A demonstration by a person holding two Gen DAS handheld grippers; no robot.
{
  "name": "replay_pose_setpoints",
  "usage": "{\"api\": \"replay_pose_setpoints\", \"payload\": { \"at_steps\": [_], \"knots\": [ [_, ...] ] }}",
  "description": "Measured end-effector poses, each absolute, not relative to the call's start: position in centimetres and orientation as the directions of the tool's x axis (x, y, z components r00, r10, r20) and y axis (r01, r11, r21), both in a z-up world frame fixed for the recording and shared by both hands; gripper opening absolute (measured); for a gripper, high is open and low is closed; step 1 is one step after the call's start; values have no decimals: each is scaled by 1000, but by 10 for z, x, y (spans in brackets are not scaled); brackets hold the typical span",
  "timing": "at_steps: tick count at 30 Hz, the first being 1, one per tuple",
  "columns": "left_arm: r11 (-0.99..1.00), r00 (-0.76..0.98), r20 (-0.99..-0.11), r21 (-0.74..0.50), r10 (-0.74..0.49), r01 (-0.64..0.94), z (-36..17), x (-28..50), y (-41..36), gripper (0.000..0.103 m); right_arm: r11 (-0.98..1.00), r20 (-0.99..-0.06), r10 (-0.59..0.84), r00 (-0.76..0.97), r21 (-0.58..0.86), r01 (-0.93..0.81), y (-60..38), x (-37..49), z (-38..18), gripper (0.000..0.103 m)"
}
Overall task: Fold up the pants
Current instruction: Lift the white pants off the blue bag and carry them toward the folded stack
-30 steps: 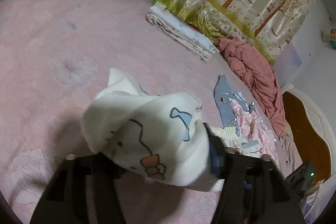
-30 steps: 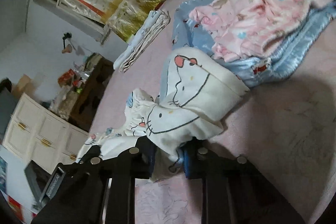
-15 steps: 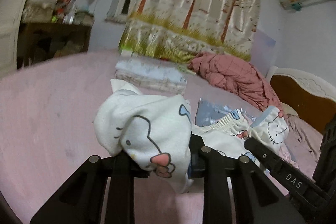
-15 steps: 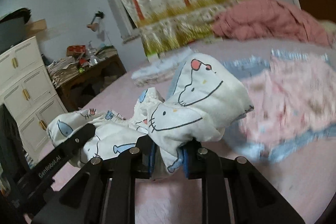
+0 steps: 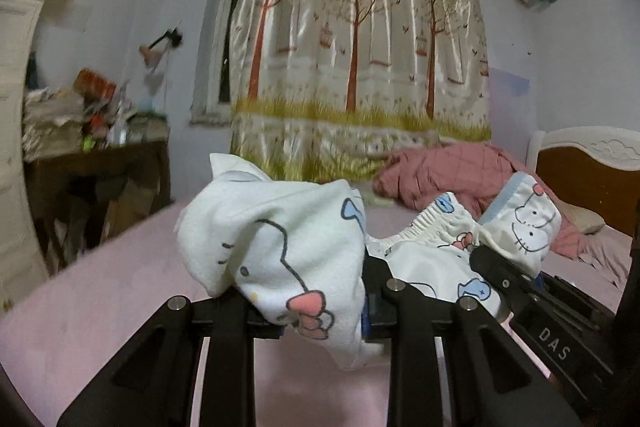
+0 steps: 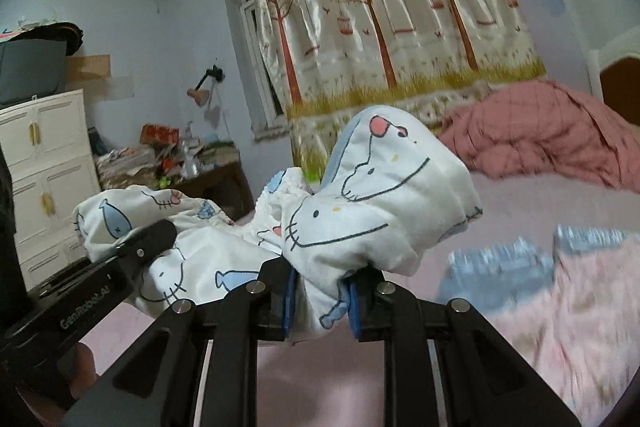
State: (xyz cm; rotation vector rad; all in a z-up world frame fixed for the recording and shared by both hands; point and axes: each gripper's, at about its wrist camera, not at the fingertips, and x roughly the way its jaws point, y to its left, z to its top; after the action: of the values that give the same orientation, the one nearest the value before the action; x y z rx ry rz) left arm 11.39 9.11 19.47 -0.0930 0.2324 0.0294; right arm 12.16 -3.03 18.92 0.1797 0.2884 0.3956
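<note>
White pants (image 5: 280,247) printed with cartoon cats and blue fish hang in the air between my two grippers, above the pink bed. My left gripper (image 5: 320,311) is shut on one bunched corner of them. The elastic waistband (image 5: 432,223) stretches across to the right gripper (image 5: 504,275), seen at the right of the left wrist view. In the right wrist view my right gripper (image 6: 320,295) is shut on another bunch of the pants (image 6: 380,207). There the left gripper (image 6: 148,239) shows at the left, with fabric draped over it. Both point roughly level.
The pink bed sheet (image 5: 100,307) lies below. A crumpled pink quilt (image 6: 540,131) sits at the far side by the tree-print curtain (image 5: 360,67). Pink and blue clothes (image 6: 560,287) lie at the right. A cluttered desk (image 5: 96,163), a white cabinet (image 6: 44,167) and the headboard (image 5: 592,163) border the bed.
Both grippers have risen with the pants and rolled upright, so the views swung from the bed surface to the wall and curtain. The pants are lifted off the sheet.
</note>
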Motion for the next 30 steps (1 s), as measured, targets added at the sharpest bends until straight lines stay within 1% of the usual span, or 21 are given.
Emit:
{"api": "replay_pose_setpoints", "payload": {
  "at_steps": [4,7,9,12,16,18,21,23,25,26,30],
  "knots": [
    [998,984,-176,-58,18,-28,202,176,109,25,908,-200,392,898,240,-343,-10,191,208,21],
    [998,988,-138,6,65,-65,197,229,119,27,904,-181,398,899,247,-350,7,250,215,21],
    [997,989,-128,20,71,-69,187,261,126,27,890,-163,416,895,275,-364,17,296,208,21],
    [996,988,-125,10,86,-86,170,310,140,27,900,-185,396,900,272,-340,39,356,195,21],
    [997,989,-129,-2,78,-79,139,361,160,27,902,-194,377,906,299,-312,60,417,171,21],
    [998,986,-156,-30,55,-60,118,380,174,27,903,-192,375,907,295,-311,69,445,152,21],
    [998,974,-225,-44,31,-42,88,406,188,27,918,-234,361,903,262,-299,84,477,119,21],
    [997,972,-235,-63,19,-34,70,413,192,27,924,-263,355,897,244,-294,89,487,98,21],
    [998,958,-285,-52,15,-31,60,426,191,27,931,-276,346,897,222,-290,95,493,82,21],
    [998,951,-309,-52,10,-28,56,432,191,27,942,-311,325,893,195,-275,100,502,73,21],
    [997,922,-388,-70,1,-31,37,445,194,28,946,-378,314,871,199,-255,99,517,46,21]
  ]
}}
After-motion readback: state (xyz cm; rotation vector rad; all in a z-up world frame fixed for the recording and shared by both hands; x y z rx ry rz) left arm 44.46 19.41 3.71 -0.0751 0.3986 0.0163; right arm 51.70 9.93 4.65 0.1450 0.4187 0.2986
